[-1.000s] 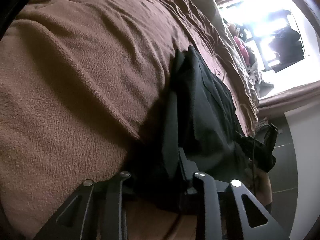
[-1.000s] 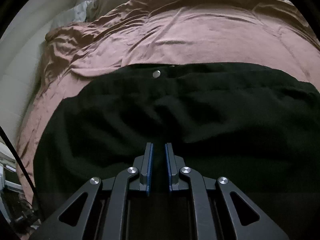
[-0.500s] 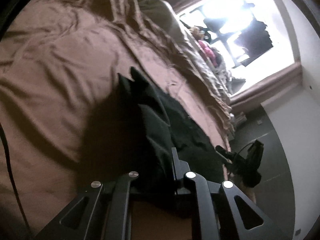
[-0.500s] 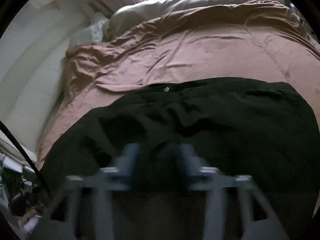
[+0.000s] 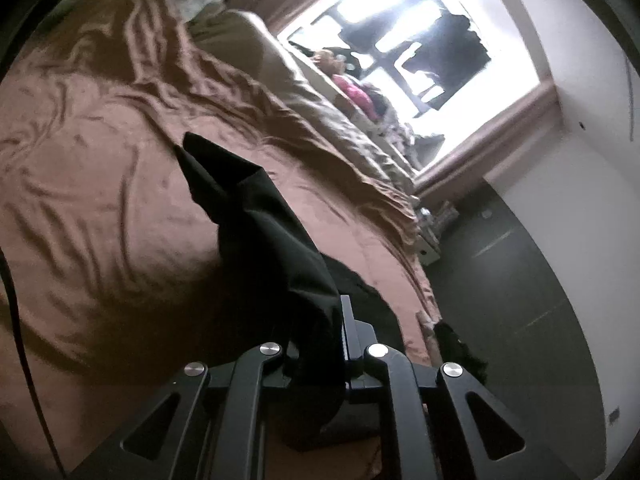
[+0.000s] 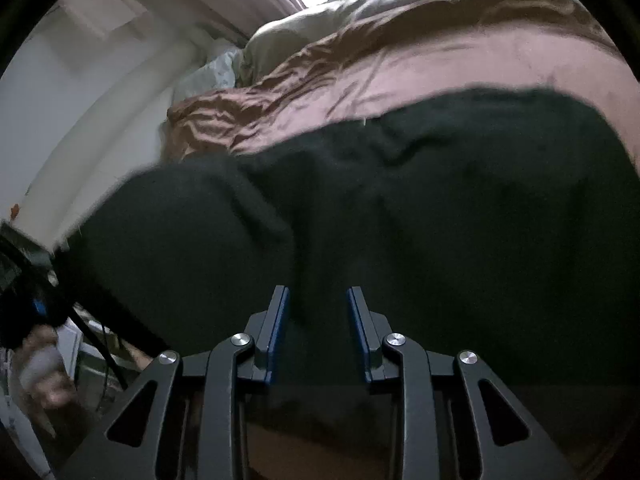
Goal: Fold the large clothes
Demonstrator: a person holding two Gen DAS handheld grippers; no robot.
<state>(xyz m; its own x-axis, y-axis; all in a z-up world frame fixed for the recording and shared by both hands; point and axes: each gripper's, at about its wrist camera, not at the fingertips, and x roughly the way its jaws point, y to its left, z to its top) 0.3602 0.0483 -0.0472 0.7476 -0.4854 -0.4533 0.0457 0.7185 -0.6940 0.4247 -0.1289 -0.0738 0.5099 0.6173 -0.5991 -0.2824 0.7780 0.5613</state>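
No writing shows on black garment [image 6: 440, 200].

light's all coming from the window [image 5: 404, 52], which is totally blown out white in the left wrist view, with stuff in front of it reduced to silhouettes. away from the window the blanket [image 5: 100, 208] gets dim and brownish, with a heavy shadow beside the black garment [image 5: 260, 232]. right wrist view is murkier: the garment [image 6: 400, 208] is a near-featureless dark mass with smeared edges. both frames bend hard and go black at the corners.
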